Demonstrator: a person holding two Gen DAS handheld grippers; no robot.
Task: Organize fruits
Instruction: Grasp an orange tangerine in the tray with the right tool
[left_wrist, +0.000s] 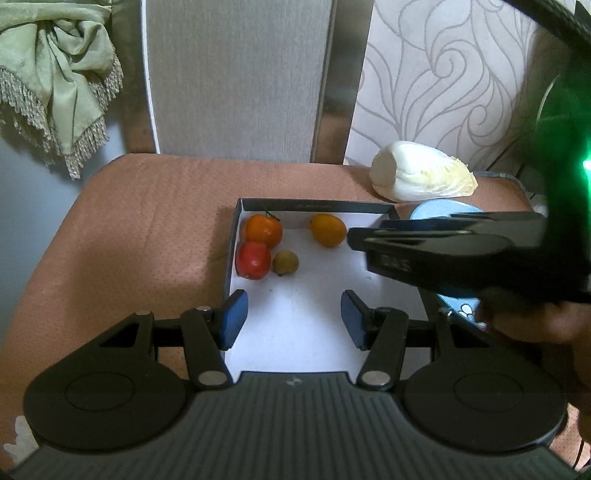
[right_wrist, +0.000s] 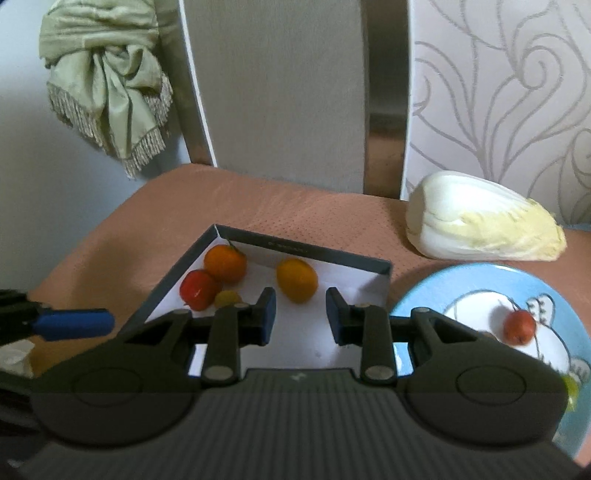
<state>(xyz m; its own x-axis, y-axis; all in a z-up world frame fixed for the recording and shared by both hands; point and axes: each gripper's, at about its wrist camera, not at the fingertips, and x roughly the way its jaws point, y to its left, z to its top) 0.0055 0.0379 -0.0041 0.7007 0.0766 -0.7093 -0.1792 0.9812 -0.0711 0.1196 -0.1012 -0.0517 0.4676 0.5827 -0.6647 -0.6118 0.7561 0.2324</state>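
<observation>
The left gripper (left_wrist: 293, 314) tilts down over the near end of the box (left_wrist: 314, 205), its blue pads spread well apart with nothing between them. A small pale emblem sits on its ribbed body, too small to read. Beyond its fingertips, in the box's far left corner, lie an orange fruit with a stem (left_wrist: 263, 229), a red fruit (left_wrist: 253, 260) touching it, and a small yellow-green fruit (left_wrist: 285, 262) just beside the red one; a yellow-orange fruit (left_wrist: 328, 230) lies apart by the far wall, whose fine print is illegible. The right gripper (right_wrist: 301, 317) reaches in from the left gripper's right, also angled downward, held by a hand (left_wrist: 532, 321); its pads are drawn in narrow but apart, gripping nothing. Pale lettering on its side is too blurred to read. To its right a blue plate (right_wrist: 417, 295) with a cartoon drawing carries a small red fruit (right_wrist: 519, 326); a napa cabbage (right_wrist: 480, 218) lies beyond the plate.
</observation>
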